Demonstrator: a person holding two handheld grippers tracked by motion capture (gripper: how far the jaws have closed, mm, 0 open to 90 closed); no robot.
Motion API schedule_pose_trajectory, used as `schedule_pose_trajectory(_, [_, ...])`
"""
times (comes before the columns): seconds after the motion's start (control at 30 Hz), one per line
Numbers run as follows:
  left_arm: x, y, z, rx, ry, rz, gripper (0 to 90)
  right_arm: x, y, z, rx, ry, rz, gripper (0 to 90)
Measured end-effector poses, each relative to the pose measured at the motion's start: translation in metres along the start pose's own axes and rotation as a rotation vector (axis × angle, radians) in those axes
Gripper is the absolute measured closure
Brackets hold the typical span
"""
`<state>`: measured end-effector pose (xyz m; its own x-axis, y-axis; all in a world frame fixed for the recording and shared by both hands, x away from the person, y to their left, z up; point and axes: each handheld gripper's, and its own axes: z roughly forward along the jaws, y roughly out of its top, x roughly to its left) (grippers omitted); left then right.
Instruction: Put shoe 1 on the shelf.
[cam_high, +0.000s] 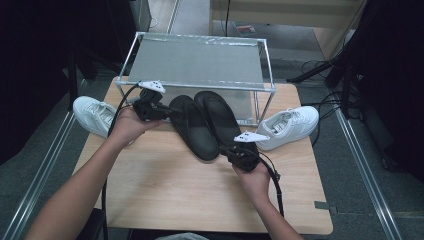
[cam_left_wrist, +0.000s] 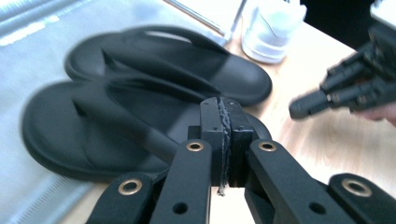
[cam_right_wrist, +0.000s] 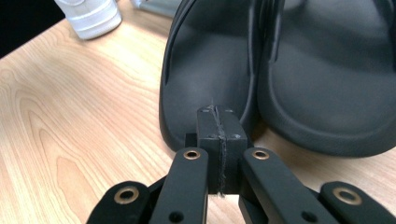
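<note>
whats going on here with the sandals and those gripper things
A person works at a wooden table with a two-jaw gripper in each hand. A pair of black sandals lies side by side in front of a metal-framed rack, with a white sneaker on either side. The left gripper and the right gripper are both shut with nothing between their jaws, next to the sandals.

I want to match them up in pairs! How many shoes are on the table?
4. Two black sandals lie side by side mid-table, one white sneaker at the left edge, another white sneaker at the right. The metal rack behind might hide more.
</note>
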<state>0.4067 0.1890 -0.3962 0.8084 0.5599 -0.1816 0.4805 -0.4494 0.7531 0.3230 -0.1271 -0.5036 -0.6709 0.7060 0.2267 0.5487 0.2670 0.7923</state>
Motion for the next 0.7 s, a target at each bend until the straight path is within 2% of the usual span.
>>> schedule_pose_trajectory(0.07, [0.003,0.008,-0.001,-0.012,-0.004,-0.005,89.4,0.001,-0.002,0.000,0.004,-0.005,-0.006,90.0])
schedule_pose_trajectory(0.13, [0.004,0.016,-0.002,-0.017,0.002,0.009,89.4,0.001,-0.005,0.001,-0.007,-0.012,-0.015,90.0])
schedule_pose_trajectory(0.33, [0.008,0.040,-0.007,-0.017,0.029,0.026,89.3,0.002,-0.011,0.004,0.012,-0.017,-0.020,90.0])
schedule_pose_trajectory(0.47, [0.013,0.051,-0.010,-0.017,0.049,0.032,89.1,0.001,-0.015,0.005,0.003,0.000,-0.011,90.0])
schedule_pose_trajectory(0.53, [0.016,0.058,-0.012,-0.017,0.063,0.035,88.9,0.002,-0.018,0.006,-0.007,-0.019,-0.009,90.0])
schedule_pose_trajectory(0.6, [0.020,0.063,-0.013,-0.017,0.071,0.032,88.7,0.004,-0.020,0.008,-0.010,-0.050,-0.030,90.0])
schedule_pose_trajectory(0.7, [0.027,0.071,-0.014,-0.016,0.088,0.025,88.6,0.005,-0.022,0.011,-0.002,-0.046,-0.038,90.0])
